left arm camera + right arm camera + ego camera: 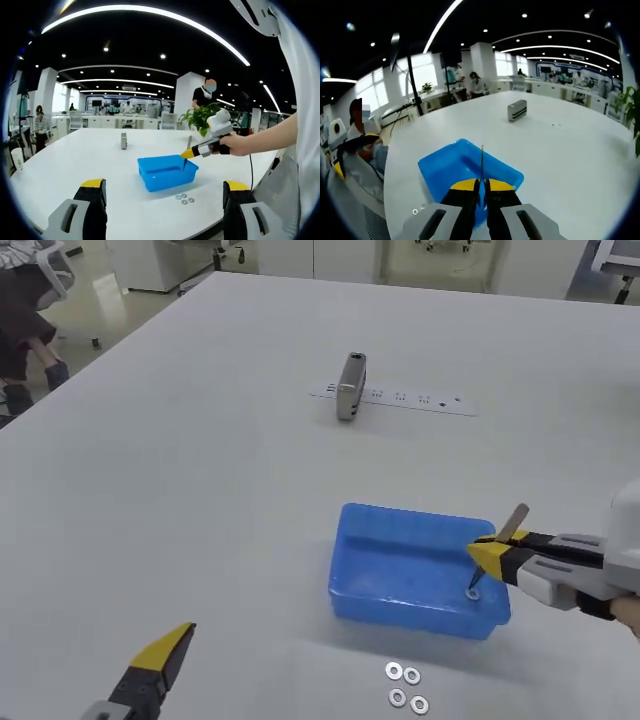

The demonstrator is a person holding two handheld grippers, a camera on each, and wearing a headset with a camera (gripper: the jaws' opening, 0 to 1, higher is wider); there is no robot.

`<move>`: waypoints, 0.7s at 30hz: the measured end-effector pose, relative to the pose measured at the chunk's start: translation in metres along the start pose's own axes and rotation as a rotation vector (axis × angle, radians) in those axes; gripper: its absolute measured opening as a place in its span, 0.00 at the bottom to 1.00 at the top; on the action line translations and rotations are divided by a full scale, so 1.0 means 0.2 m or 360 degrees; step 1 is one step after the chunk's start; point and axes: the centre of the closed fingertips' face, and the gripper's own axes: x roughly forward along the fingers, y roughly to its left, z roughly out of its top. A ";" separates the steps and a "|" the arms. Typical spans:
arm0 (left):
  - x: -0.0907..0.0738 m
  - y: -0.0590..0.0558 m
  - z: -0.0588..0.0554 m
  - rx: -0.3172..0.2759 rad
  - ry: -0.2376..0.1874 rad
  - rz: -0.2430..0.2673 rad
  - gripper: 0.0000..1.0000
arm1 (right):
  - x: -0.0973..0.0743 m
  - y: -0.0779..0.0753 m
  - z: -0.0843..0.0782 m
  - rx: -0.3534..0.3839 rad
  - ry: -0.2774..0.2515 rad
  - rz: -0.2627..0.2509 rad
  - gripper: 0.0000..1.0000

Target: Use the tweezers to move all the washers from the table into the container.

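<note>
Washers on the worktop: four washers lie flat in a tight cluster by the near edge of the worktop. They are just in front of the container's near wall and do not touch it.
Washer at the tip: one small ring sits at the lower end of the tweezers, inside the container by its right end. I cannot tell whether it is pinched or resting on the floor.
Tweezers: one pair of tweezers, tilted tip-down into the container.
Container: one blue rectangular container, open-topped, standing right of the worktop's middle and towards the near edge.
Right claw: the right claw is closed on the tweezers, its yellow tips over the container's right end.
Left claw: the left claw holds nothing, with its jaws spread wide, low at the near-left edge and well apart from the container.
Other things: one upright grey device stands towards the far edge, beside one flat white strip with small dark marks.
Open room: the left half and the far right of the worktop are bare.
Surface and room: the worktop is matt pale grey, in an open office with strip ceiling lights. A potted plant stands beyond the worktop, with people at other desks.
</note>
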 end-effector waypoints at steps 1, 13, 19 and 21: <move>0.00 0.00 0.00 0.0000 -0.0001 0.0002 0.99 | 0.01 0.00 -0.02 -0.0034 0.0036 -0.0009 0.03; 0.00 0.00 0.01 0.0001 -0.0005 0.0008 0.99 | 0.04 -0.03 -0.06 -0.0096 0.0129 -0.0028 0.03; 0.00 0.00 0.01 0.0002 -0.0004 0.0012 0.99 | 0.05 -0.02 -0.07 -0.0079 0.0135 -0.0013 0.03; 0.00 0.00 0.01 0.0002 -0.0004 0.0012 0.99 | 0.04 -0.02 -0.07 -0.0076 0.0127 -0.0006 0.02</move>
